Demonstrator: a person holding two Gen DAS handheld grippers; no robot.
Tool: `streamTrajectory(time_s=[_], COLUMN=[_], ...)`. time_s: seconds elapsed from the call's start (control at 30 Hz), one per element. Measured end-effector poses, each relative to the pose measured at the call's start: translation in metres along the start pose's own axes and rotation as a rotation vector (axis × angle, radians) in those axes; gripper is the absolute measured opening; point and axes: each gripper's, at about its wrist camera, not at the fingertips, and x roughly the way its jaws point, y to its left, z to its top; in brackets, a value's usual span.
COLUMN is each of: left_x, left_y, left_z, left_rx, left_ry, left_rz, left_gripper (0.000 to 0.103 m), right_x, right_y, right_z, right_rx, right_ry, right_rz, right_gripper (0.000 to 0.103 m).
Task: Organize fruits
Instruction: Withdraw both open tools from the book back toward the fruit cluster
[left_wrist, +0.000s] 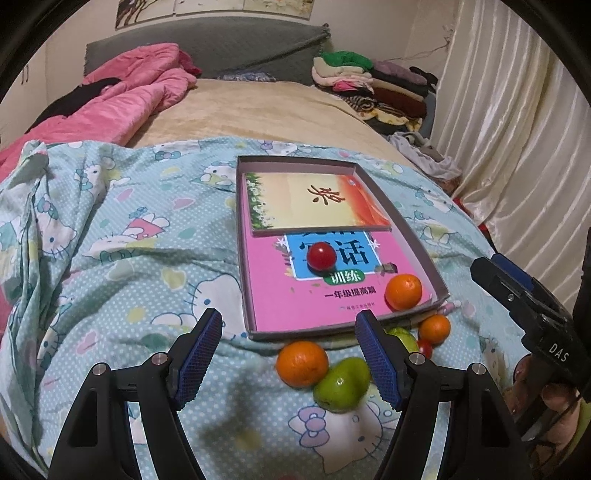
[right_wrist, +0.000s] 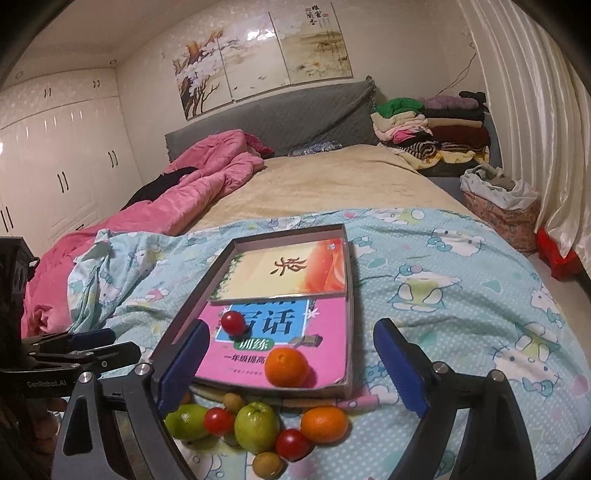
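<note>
A shallow cardboard box (left_wrist: 406, 229) (right_wrist: 349, 295) lies on the bed and holds two books, a red tomato (left_wrist: 322, 256) (right_wrist: 232, 322) and an orange (left_wrist: 403, 291) (right_wrist: 286, 367). In front of its near edge lie loose fruits: an orange (left_wrist: 302, 363), a green fruit (left_wrist: 341, 384), another orange (left_wrist: 434, 328) (right_wrist: 324, 424), a green apple (right_wrist: 256, 426), tomatoes (right_wrist: 218, 421) (right_wrist: 292, 444) and small brown kiwis (right_wrist: 267, 464). My left gripper (left_wrist: 290, 354) is open and empty over the fruits. My right gripper (right_wrist: 291, 365) is open and empty, near the box's front edge.
The bed has a Hello Kitty sheet (left_wrist: 129, 258), a pink quilt (left_wrist: 122, 103) at the far left and folded clothes (left_wrist: 369, 81) at the far right. A pink pen (right_wrist: 358, 402) lies by the box. Curtains (right_wrist: 535, 129) hang on the right.
</note>
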Motion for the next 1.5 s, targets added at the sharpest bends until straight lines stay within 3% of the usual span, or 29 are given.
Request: streamTrajectory(time_s=[0.33, 0.57, 1.1, 1.37, 1.5], left_x=[0.0, -0.003, 0.016, 0.026, 0.027], left_y=[-0.009, -0.014, -0.03, -0.028, -0.031], left_z=[-0.01, -0.016, -0.035, -0.04, -0.042], left_rx=[0.035, 0.074, 0.156, 0.143, 0.153], left_ry=[0.028, 0.04, 0.167, 0.212, 0.219], left_rz=[-0.022, -0.024, -0.067, -0.107, -0.119], left_gripper=[0.076, 0.076, 0.076, 0.076, 0.076], right_x=[-0.006, -0.01, -0.003, 0.008, 0.015], right_y=[0.011, 0.015, 0.018, 0.013, 0.015], right_z=[-0.012, -0.022, -0.04, -0.054, -0.062], right_rx=[0.006, 0.006, 0.022, 0.036, 0.032], right_ry=[0.058, 0.083, 0.196, 0.307, 0.363], right_rz=[-0.002, -0.048, -0.064, -0.086, -0.079], right_gripper=[0.09, 0.09, 0.09, 0.09, 0.084])
